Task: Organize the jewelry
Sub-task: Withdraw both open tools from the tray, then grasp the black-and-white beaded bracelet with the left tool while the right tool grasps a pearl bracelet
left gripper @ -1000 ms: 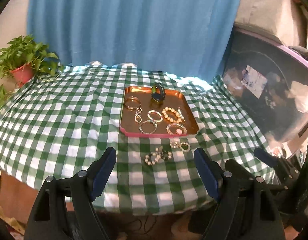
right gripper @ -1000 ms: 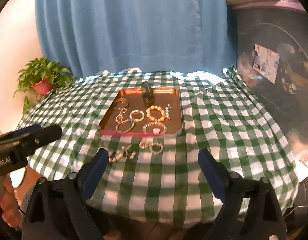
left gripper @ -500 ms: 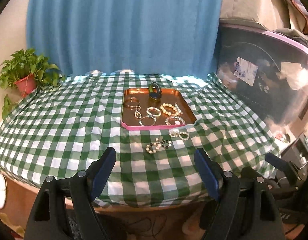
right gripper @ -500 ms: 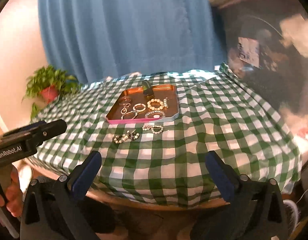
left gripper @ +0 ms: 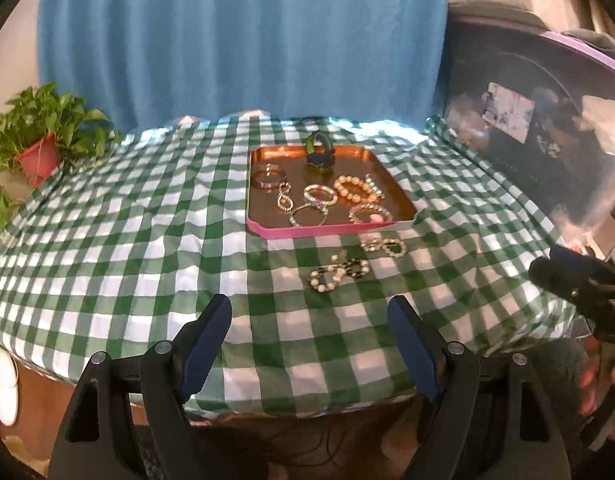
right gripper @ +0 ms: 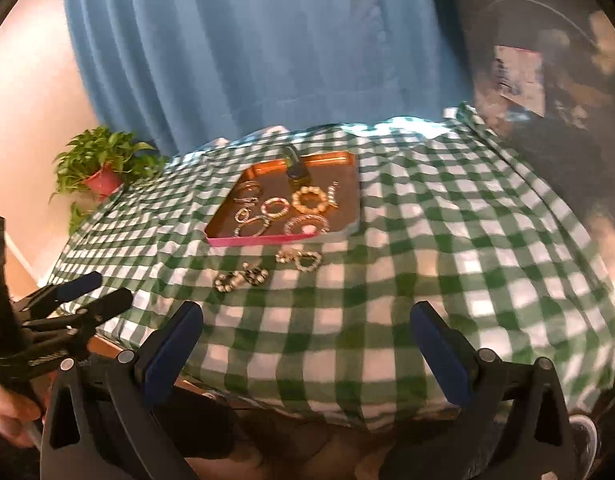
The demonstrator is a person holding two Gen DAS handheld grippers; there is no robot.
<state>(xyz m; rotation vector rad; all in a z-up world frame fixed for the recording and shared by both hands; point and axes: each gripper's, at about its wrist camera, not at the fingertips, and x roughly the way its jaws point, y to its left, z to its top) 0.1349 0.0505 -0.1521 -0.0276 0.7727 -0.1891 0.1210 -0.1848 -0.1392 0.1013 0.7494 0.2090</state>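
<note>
A copper tray with a pink rim (left gripper: 331, 232) (right gripper: 283, 239) sits mid-table and holds several bracelets and rings. A dark green band (left gripper: 320, 152) stands at its far edge. Two loose clusters of beaded bracelets lie on the checked cloth in front of the tray, one nearer (left gripper: 339, 272) (right gripper: 241, 276) and one closer to the rim (left gripper: 383, 246) (right gripper: 301, 259). My left gripper (left gripper: 309, 308) hangs open over the table's near edge, with nothing between its fingers. My right gripper (right gripper: 306, 314) is open wide and empty, also short of the jewelry.
A green-and-white checked cloth (left gripper: 147, 240) covers the table. A potted plant (left gripper: 39, 148) stands at the far left corner. A blue curtain (left gripper: 243, 40) hangs behind. A dark cabinet (left gripper: 527, 140) stands on the right. The left gripper (right gripper: 87, 296) shows in the right wrist view.
Both grippers have sunk lower in front of the table's near edge. The right gripper's jaws have spread wider, and its view has tilted. The jewelry has not moved.
</note>
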